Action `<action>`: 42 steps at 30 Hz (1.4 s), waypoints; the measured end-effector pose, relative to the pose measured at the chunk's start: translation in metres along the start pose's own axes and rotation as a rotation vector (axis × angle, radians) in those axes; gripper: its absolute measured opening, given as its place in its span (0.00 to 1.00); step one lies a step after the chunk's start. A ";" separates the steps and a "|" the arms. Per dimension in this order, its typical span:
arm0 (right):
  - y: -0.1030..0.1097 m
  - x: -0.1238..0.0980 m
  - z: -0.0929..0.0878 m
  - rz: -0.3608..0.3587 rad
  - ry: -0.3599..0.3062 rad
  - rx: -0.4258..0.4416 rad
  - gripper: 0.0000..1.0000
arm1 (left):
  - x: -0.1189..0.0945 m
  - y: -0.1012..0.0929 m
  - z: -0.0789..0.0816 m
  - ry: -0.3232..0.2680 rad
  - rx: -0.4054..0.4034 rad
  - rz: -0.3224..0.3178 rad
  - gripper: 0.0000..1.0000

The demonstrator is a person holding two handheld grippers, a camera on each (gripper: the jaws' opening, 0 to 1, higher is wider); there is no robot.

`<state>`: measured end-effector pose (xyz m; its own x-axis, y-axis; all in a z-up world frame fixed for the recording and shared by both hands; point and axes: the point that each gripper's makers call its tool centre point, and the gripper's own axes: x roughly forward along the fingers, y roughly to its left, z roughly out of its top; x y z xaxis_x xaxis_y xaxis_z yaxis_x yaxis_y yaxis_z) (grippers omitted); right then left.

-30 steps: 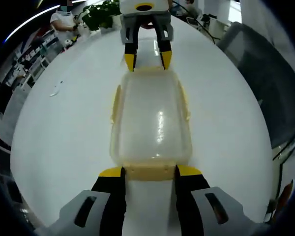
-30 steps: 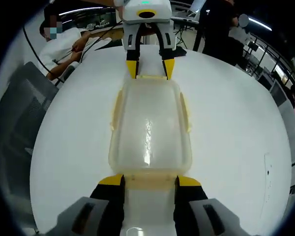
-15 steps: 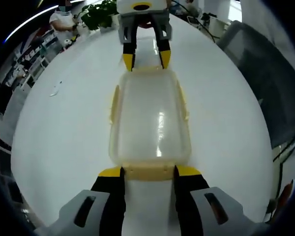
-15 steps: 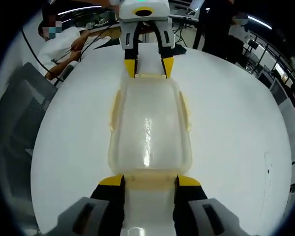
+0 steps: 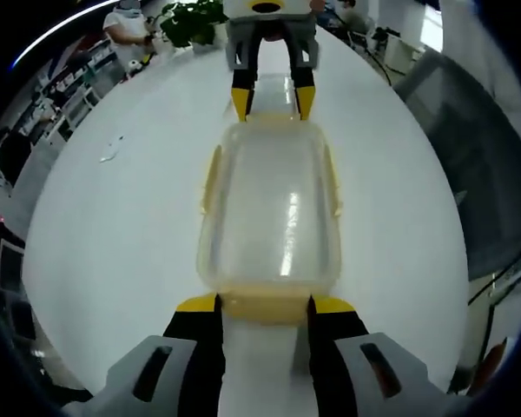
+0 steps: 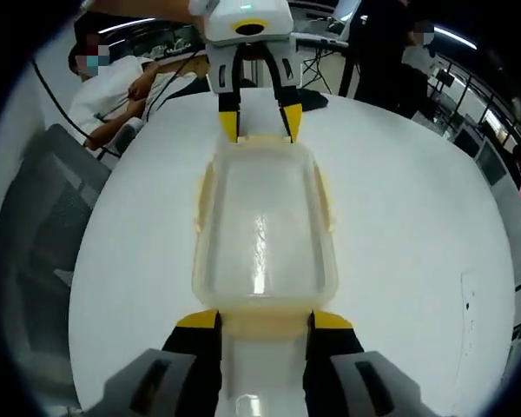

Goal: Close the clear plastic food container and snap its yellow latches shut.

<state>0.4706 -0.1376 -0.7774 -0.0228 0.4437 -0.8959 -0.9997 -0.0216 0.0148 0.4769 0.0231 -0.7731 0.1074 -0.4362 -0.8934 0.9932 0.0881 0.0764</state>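
The clear plastic container [image 5: 271,208] lies lengthwise on the white table [image 5: 113,252] with its lid on. Yellow latches [image 5: 210,178] run along its sides, and one yellow end latch [image 5: 265,306] sits between my left gripper's [image 5: 266,304] jaws, which stand open either side of it. At the far end, my right gripper [image 5: 273,104] straddles the other end latch. In the right gripper view the same container [image 6: 262,217] stretches from my right gripper [image 6: 264,320], open around the near latch [image 6: 262,323], to the left gripper [image 6: 260,124] at the far end.
A small scrap [image 5: 113,149] lies on the table to the left. A grey mesh chair [image 5: 482,139] stands at the table's edge, as does the chair [image 6: 35,226] in the right gripper view. A person [image 6: 113,78] sits beyond the table; a plant [image 5: 191,17] stands behind.
Both views have shifted and tilted slightly with the hands. The container has stayed put, and each gripper remains at its end of it, jaws apart.
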 end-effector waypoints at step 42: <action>0.004 -0.089 -0.037 -0.069 0.003 -0.034 0.34 | -0.031 -0.002 0.095 -0.026 0.048 0.022 0.35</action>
<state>0.4693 -0.2102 -0.7141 0.0462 0.4423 -0.8957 -0.9978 -0.0219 -0.0623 0.4758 -0.0482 -0.7037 0.1299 -0.4575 -0.8797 0.9915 0.0554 0.1176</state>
